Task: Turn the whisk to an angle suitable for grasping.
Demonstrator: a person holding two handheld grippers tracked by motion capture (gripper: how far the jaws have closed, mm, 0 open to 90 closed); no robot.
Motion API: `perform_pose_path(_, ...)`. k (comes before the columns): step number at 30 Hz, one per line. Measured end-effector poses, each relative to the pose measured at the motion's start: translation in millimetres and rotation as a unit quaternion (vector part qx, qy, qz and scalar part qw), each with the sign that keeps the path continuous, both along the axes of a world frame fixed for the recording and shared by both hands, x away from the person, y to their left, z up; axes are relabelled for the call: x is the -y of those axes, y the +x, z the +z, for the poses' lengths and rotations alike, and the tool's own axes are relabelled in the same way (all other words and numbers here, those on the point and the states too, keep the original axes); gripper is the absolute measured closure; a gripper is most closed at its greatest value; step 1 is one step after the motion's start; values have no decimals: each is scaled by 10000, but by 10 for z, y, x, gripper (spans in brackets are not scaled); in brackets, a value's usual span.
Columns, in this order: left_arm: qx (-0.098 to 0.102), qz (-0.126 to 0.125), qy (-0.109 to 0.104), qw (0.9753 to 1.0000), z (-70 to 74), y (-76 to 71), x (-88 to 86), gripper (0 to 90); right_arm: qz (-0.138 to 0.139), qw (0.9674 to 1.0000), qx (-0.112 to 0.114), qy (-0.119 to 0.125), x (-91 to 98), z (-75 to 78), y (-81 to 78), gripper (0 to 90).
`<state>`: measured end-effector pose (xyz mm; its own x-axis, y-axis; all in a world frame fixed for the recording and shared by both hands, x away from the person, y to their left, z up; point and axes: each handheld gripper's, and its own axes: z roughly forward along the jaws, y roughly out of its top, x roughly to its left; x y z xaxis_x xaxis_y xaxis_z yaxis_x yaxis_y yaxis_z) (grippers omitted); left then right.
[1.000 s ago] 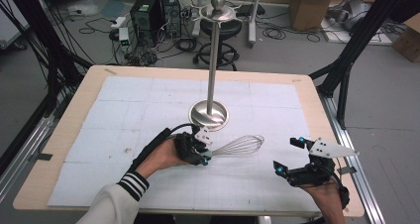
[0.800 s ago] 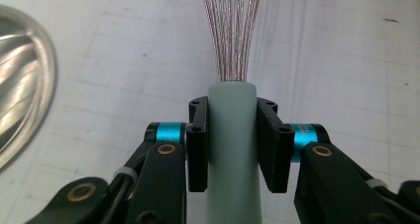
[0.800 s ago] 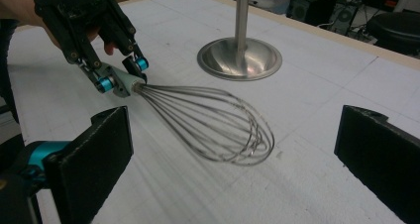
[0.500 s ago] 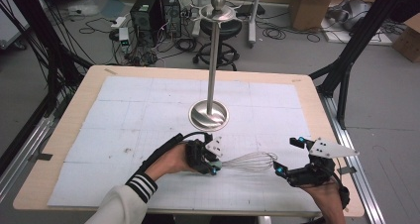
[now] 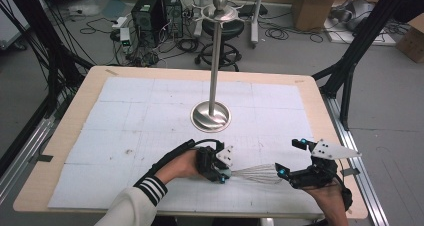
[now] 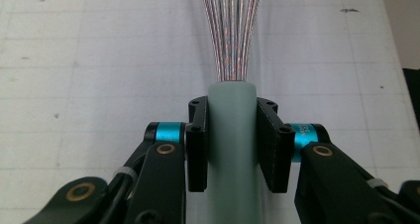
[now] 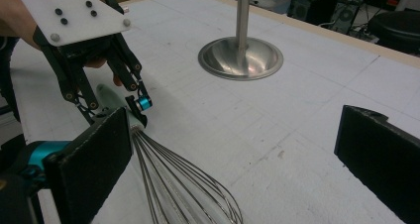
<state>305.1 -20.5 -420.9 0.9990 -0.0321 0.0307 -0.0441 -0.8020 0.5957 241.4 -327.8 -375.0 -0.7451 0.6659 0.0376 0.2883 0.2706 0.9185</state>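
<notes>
At the near edge of the table point(image 5: 70, 136), a whisk point(image 5: 257, 173) is held by its pale green handle between the closed jaws of the left gripper point(image 6: 233, 144), its wire loops pointed toward 3 o'clock. The right gripper point(image 5: 290, 158), at 3 o'clock from the wires, is held with its jaws spread wide. A handover appears to be in hand; next, the wires would need to be enclosed. Farther off, at 12 o'clock, a steel stand point(image 5: 211, 117) is seen.
</notes>
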Motion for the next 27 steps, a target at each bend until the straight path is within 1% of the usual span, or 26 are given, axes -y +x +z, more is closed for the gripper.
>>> perform_pose_path(1, -5, -20, -67, 10000, 6, 11, -3, 681, 4, 10000, 3, -4, 1, -2, 2, 6)
perform_pose_path(2, -5, -20, -67, 10000, 6, 11, -3, 639, 5, 10000, 1, -2, 1, -2, 2, 6)
perform_pose_path(3, -60, 3, -198, 9998, 17, 19, -6, 571, 6, 10000, 3, -2, 0, -2, 2, 6)
perform_pose_path(4, -107, -20, -374, 9992, 40, 36, -15, 527, 10, 10000, 10, 0, -1, 0, 1, 6)
perform_pose_path(5, -107, -20, -374, 9992, 40, 36, -15, 480, 13, 10000, -9, 3, -3, 3, -3, 6)
perform_pose_path(6, -47, 14, -404, 9992, 46, 34, -20, 443, 7, 10000, -16, 9, -4, 5, -5, 6)
perform_pose_path(9, -72, 64, -425, 9991, 72, 51, -49, 377, 5, 10000, 10, 2, 1, 6, -5, 6)
perform_pose_path(11, -52, 141, -560, 9983, 127, 55, -87, 344, 1, 10000, 16, -7, 6, 5, -5, 5)
perform_pose_path(12, -52, 141, -560, 9983, 127, 55, -87, 326, 4, 10000, 14, 0, 7, 5, -6, 6)
perform_pose_path(13, -98, 159, -621, 9979, 151, 59, -105, 301, 5, 10000, 18, -3, 8, 4, -6, 5)
perform_pose_path(14, -149, 205, -679, 9974, 205, 68, -147, 273, -10, 10000, -1, 5, 8, 4, -9, 6)
perform_pose_path(15, -149, 205, -679, 9974, 205, 68, -147, 250, -10, 10000, -4, 9, 8, 5, -9, 6)
perform_pose_path(16, -151, 318, -718, 9968, 251, 74, -194, 222, -9, 10000, 6, 1, 9, 5, -9, 6)
perform_pose_path(17, -152, 331, -740, 9966, 276, 85, -224, 199, -8, 10000, 8, 0, 9, 6, -10, 6)
perform_pose_path(18, -152, 331, -740, 9966, 276, 85, -224, 192, -4, 10000, 11, -4, 10, 7, -11, 6)
perform_pose_path(19, -125, 395, -807, 9959, 304, 88, -266, 185, 0, 10000, 26, -9, 11, 8, -13, 6)
perform_pose_path(20, -56, 464, -870, 9951, 342, 95, -337, 164, 4, 10000, 7, -4, 10, 9, -18, 5)
perform_pose_path(22, -15, 523, -895, 9946, 382, 97, -439, 153, -3, 10000, 28, -15, 15, 12, -23, 6)
perform_pose_path(23, 16, 511, -915, 9945, 405, 95, -499, 152, 0, 10000, 26, -14, 19, 13, -25, 6)
perform_pose_path(24, 71, 532, -968, 9939, 428, 90, -561, 148, -17, 10000, 27, -9, 24, 14, -26, 6)
perform_pose_path(25, 71, 532, -968, 9939, 428, 90, -561, 144, -25, 10000, 35, -10, 31, 14, -26, 6)
perform_pose_path(26, 157, 636, -1096, 9918, 483, 77, -690, 144, -32, 10000, 26, 1, 33, 14, -30, 6)
perform_pose_path(27, 157, 636, -1096, 9918, 483, 77, -690, 143, -33, 10000, 48, 4, 35, 15, -27, 6)
